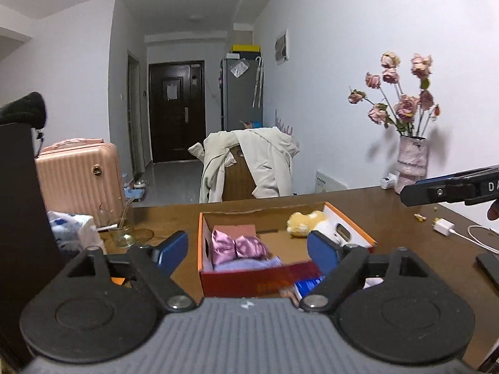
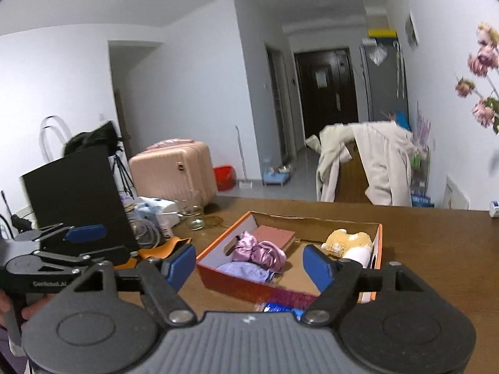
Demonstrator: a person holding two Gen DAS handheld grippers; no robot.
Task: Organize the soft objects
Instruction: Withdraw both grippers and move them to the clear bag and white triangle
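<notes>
Orange box, soft-goods store: holds satin bow, plush toy, lavender cloth; left gripper and right gripper hover with jaws apart, empty.

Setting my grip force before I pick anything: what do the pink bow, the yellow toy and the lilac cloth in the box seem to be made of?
Pink bow: looks like satin, glossy with sharp highlights on its folds.
Yellow toy: seems plush, with a matte, fuzzy, nubbly pile.
Lilac cloth: probably terry or fleece, dull and soft-looking; too blurred to be sure.
Box: cardboard, brown raw inside, orange printed outside.
</notes>
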